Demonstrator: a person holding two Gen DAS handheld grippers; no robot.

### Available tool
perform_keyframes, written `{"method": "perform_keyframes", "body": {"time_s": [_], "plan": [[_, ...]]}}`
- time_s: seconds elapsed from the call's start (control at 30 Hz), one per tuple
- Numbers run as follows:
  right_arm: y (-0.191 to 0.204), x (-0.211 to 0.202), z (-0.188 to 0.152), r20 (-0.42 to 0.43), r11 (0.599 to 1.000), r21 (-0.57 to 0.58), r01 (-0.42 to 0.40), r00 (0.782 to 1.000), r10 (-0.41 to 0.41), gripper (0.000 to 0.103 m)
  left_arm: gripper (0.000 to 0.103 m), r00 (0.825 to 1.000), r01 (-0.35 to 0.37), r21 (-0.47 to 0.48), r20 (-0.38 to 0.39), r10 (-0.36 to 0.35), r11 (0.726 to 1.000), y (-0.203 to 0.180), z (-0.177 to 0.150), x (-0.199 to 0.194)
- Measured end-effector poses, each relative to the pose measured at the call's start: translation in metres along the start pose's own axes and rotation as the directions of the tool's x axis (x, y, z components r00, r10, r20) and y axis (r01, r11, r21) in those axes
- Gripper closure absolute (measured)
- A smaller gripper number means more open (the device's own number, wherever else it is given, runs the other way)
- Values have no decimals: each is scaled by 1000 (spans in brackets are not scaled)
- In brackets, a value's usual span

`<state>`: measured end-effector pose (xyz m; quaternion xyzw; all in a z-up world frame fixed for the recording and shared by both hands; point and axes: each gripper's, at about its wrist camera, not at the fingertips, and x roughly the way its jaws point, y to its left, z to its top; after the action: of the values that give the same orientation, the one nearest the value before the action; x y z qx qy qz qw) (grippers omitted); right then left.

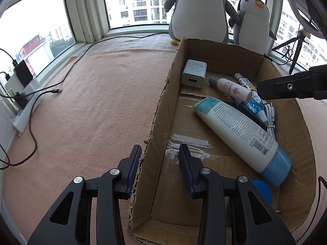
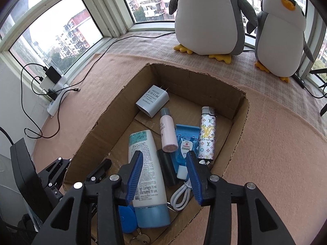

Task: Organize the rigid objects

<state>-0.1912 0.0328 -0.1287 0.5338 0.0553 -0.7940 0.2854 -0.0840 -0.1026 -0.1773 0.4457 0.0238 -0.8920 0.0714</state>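
Note:
An open cardboard box (image 2: 229, 94) (image 1: 159, 110) sits on the pink blanket. Inside lie a white tube with a blue cap (image 2: 146, 175) (image 1: 241, 134), a small pink bottle (image 2: 167, 135) (image 1: 233, 88), a white charger block (image 2: 152, 101) (image 1: 193, 74), a patterned lighter (image 2: 207, 133), a blue packet (image 2: 187, 143), a black block (image 2: 167, 167), a white cable (image 2: 180, 196), a blue round tag (image 2: 126, 219) and keys. My right gripper (image 2: 164, 169) hangs open above the box's near half. My left gripper (image 1: 160, 161) is open, its fingers straddling the box's left wall.
Two plush penguins (image 2: 210, 16) (image 2: 280, 34) stand behind the box by the window. A power strip with plugged chargers (image 2: 55, 87) and black cables (image 1: 61, 77) lies along the left sill. A tripod (image 1: 296, 47) stands at the far right.

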Motion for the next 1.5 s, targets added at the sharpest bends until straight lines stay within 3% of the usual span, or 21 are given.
{"method": "perform_keyframes", "body": {"time_s": [0.57,0.97,1.07,1.17,1.23,1.33,1.5], "plan": [[-2,-42,-26,84,1000,-11,-1,996,2,52,65,1000,-14,-3,5,14,1000,3,4,-16],[1,-102,-55,192,1000,-5,-7,981,8,49,55,996,-10,-13,88,11,1000,1,3,-80],[3,-125,-66,231,1000,-8,1,973,1,49,47,994,-2,-9,110,3,1000,-3,2,-102],[6,-152,-79,281,1000,-11,6,960,-3,40,44,991,0,0,135,0,1000,-7,1,-126],[9,-169,-87,317,1000,-15,26,948,-20,33,33,988,8,-1,155,-8,1000,-9,1,-142],[16,-193,-98,373,998,-8,68,926,-61,21,30,983,16,-3,185,-15,1000,-12,1,-165],[25,-216,-112,433,991,19,135,892,-130,13,23,976,15,2,216,-15,1000,-17,-1,-186]]}}
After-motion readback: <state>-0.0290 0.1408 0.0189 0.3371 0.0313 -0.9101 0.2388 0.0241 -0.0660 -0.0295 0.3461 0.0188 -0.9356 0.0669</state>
